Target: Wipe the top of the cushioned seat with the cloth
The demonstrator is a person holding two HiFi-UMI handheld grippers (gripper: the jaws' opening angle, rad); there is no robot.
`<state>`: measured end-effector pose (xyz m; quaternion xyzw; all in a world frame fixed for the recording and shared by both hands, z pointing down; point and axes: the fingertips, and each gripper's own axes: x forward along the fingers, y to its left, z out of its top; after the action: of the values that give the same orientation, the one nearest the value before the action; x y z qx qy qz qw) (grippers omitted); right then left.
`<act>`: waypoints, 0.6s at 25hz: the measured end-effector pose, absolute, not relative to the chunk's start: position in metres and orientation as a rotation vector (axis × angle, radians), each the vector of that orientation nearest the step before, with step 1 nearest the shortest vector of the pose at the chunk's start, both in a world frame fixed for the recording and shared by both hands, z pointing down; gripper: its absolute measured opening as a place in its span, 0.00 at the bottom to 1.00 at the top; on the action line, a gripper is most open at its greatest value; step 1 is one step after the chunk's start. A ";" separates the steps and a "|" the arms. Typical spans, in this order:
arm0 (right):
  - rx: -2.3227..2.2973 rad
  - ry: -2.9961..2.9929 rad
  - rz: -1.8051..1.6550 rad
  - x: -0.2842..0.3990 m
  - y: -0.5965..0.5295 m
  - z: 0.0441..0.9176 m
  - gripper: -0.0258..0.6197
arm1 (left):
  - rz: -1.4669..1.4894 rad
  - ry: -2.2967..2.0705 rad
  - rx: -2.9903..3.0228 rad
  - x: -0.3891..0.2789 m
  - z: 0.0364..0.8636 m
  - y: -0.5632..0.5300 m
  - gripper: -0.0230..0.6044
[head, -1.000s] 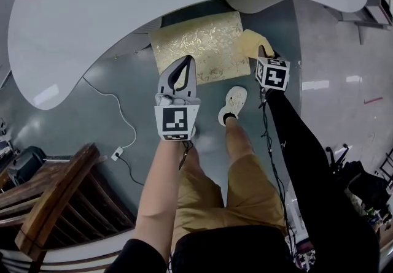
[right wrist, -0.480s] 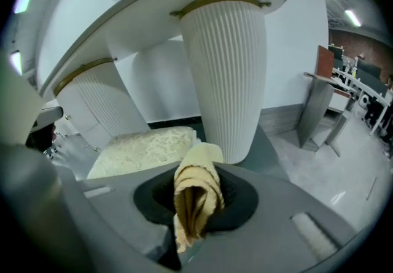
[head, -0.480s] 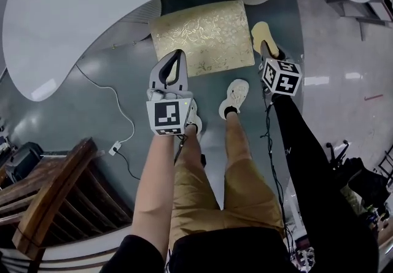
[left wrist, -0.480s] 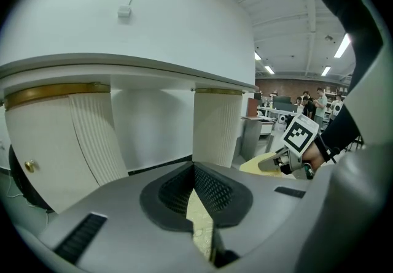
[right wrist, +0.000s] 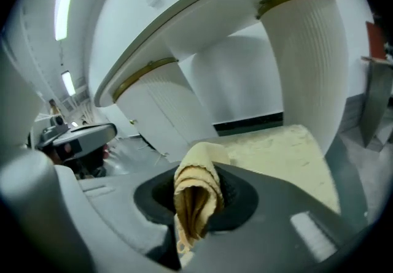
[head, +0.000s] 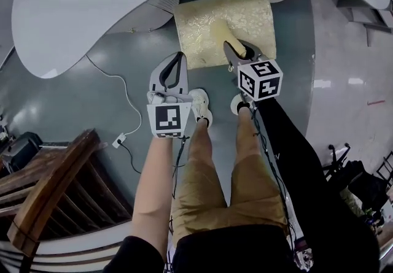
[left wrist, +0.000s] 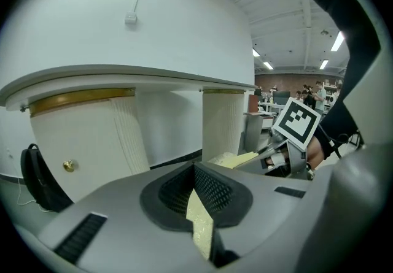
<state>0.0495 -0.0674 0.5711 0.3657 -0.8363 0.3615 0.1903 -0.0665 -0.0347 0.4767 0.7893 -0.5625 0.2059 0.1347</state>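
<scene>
The cushioned seat (head: 196, 38) is a gold patterned square on the floor, partly under the white table. A yellow cloth (head: 222, 29) lies on its middle, with my right gripper (head: 236, 51) shut on it from the near side. In the right gripper view the bunched cloth (right wrist: 196, 195) sticks out between the jaws, and the seat (right wrist: 282, 149) lies just beyond. My left gripper (head: 179, 57) hovers off the seat's near left corner, jaws together with nothing in them. A sliver of the seat (left wrist: 199, 219) shows through the slit between them, and the right gripper (left wrist: 276, 152) is off to the right.
A white curved table (head: 123, 2) overhangs the seat, with ribbed white pedestals (right wrist: 307, 57) behind it. A white cable (head: 123, 100) runs over the grey floor at left. A wooden chair (head: 49, 192) stands at lower left. The person's shoes (head: 201, 106) stand just before the seat.
My right gripper has moved left with the cloth, from the seat's right edge onto its middle. The left gripper has stayed near the seat's near left corner.
</scene>
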 end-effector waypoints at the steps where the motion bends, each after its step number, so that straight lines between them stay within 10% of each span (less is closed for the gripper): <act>1: 0.950 -2.385 1.077 0.024 -0.058 0.569 0.13 | 0.595 -1.640 2.278 -0.075 0.476 -0.031 0.05; 15: 0.812 -2.085 1.261 -0.070 -0.018 0.642 0.13 | 0.559 -1.670 2.211 -0.120 0.486 -0.010 0.05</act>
<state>-0.0697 -0.0178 0.6419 0.3031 -0.7787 0.4709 0.2828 -0.1202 -0.0099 0.4860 0.7725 -0.5836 0.1954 0.1567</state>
